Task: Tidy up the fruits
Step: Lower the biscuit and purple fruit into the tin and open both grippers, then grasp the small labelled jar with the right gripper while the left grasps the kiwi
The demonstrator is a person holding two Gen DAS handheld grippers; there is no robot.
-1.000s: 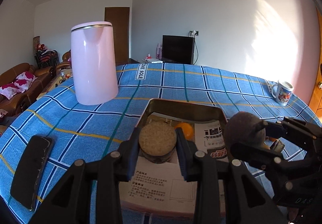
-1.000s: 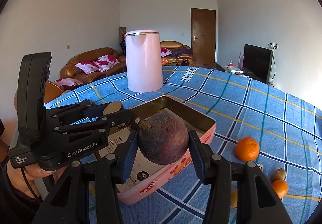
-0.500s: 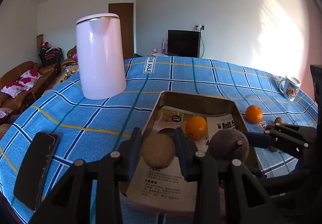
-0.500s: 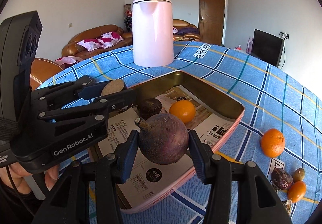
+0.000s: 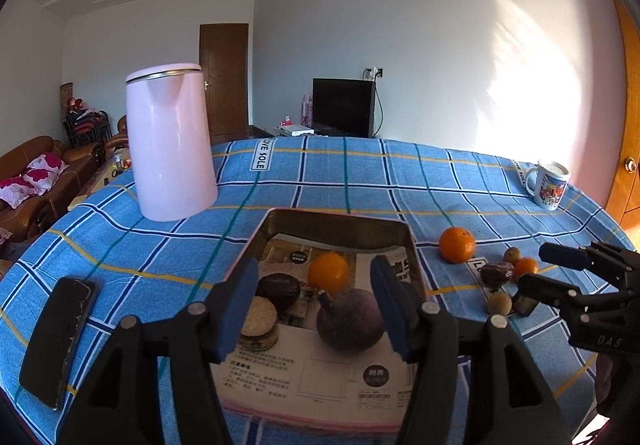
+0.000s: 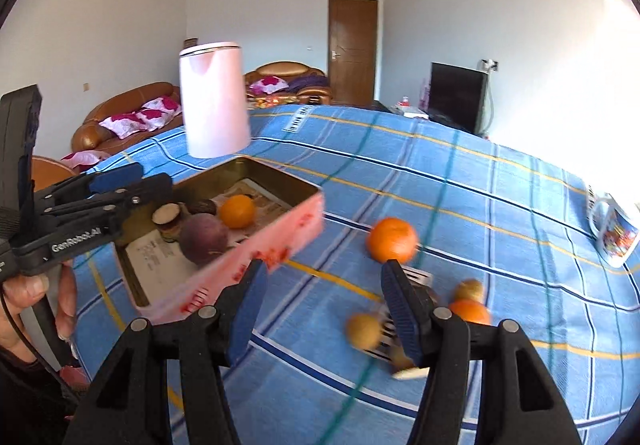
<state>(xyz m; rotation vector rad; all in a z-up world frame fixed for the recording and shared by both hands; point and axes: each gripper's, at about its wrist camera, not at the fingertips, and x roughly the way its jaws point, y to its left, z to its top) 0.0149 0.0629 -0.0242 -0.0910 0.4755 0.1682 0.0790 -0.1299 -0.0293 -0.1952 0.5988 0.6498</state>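
Purple-brown and round, the mangosteen [image 5: 350,319] lies on the printed paper lining the tin tray [image 5: 340,223], its stem stub pointing up and to the left in the left wrist view. Beside it sit a cut brown fruit [image 5: 259,323], a dark fruit [image 5: 278,287] and an orange [image 5: 328,272]. The left gripper [image 5: 314,305] is spread wide over them, holding nothing. The right gripper [image 6: 322,305] gapes empty above the blue checked table [image 6: 500,205], near a loose orange [image 6: 392,239].

Bright daylight glares on the right wall [image 5: 532,117]; right-wrist view motion-blurred; fisheye edges bend, corners vignetted black.
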